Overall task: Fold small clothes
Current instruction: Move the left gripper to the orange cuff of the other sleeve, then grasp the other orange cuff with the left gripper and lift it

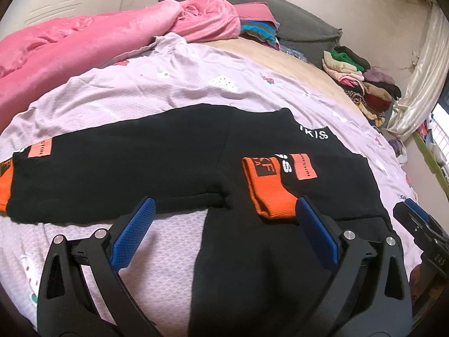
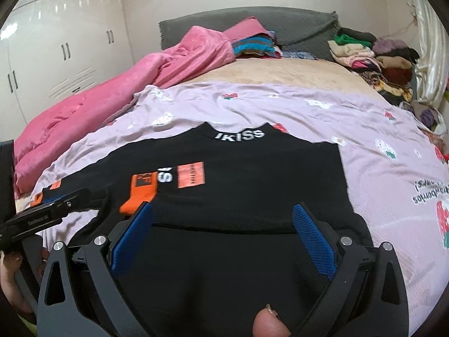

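Black top (image 2: 252, 174) w/ white lettering at the collar, 12 o'clock; orange cuff (image 1: 266, 185) w/ a black block, salmon patch (image 2: 192, 178) beside it. Lilac sheet (image 1: 174, 90) under it, strawberry print plus white dotted shapes. Pink blanket (image 1: 56, 53) at 10 o'clock. Grey headboard (image 2: 294, 25). Mixed pile (image 2: 373, 61) at 2 o'clock: green, cream, purple, dark red, prob. a leopard print. Blue textured pads (image 1: 134, 230) on black grippers.

Matt black knit shirt (image 2: 252, 174) (orange ribbed cuff (image 1: 269, 193)).
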Available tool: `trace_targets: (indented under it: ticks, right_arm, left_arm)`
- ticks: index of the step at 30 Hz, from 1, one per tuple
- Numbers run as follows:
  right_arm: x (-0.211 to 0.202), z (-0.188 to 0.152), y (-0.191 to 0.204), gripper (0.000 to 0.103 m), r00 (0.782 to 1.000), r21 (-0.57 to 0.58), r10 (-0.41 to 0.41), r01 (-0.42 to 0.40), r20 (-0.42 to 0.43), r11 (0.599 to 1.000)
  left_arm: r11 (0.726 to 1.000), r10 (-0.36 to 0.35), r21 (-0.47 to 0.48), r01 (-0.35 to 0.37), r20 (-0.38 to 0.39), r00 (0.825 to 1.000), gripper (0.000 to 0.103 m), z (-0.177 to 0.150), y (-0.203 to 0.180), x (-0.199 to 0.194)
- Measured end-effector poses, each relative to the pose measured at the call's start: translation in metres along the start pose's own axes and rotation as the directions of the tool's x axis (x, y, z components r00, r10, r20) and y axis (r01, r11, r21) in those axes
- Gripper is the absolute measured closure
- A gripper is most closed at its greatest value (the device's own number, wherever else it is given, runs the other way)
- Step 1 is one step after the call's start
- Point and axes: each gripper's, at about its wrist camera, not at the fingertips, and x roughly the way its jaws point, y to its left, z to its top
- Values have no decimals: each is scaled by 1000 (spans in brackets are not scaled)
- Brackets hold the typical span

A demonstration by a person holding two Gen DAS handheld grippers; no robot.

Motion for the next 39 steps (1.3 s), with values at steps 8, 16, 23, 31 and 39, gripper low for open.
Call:
trace_targets:
  ticks: [8, 16, 23, 31, 39]
  right_arm:
    - [6, 3, 32, 4, 999, -61, 33, -33, -2, 998]
    - [8, 10, 61, 4, 998, -118, 61, -60, 3, 991]
    - [13, 16, 84, 4, 996, -154, 91, -89, 7, 984]
    - [21, 24, 109, 4, 992, -187, 128, -125, 4, 974]
    - [26, 32, 133, 4, 985, -228, 173, -169, -4, 959]
  left_arm:
    - [996, 87, -18, -86, 47, 995, 10, 0, 15, -14]
    - [976, 217, -39, -214, 102, 971, 10, 5, 36, -28]
    - [954, 286, -117, -275, 89, 954, 10, 7, 64, -34]
    - [922, 351, -211, -324, 102, 931, 10, 8, 89, -45]
    - [858, 453, -305, -414, 68, 889, 10, 10, 121, -49]
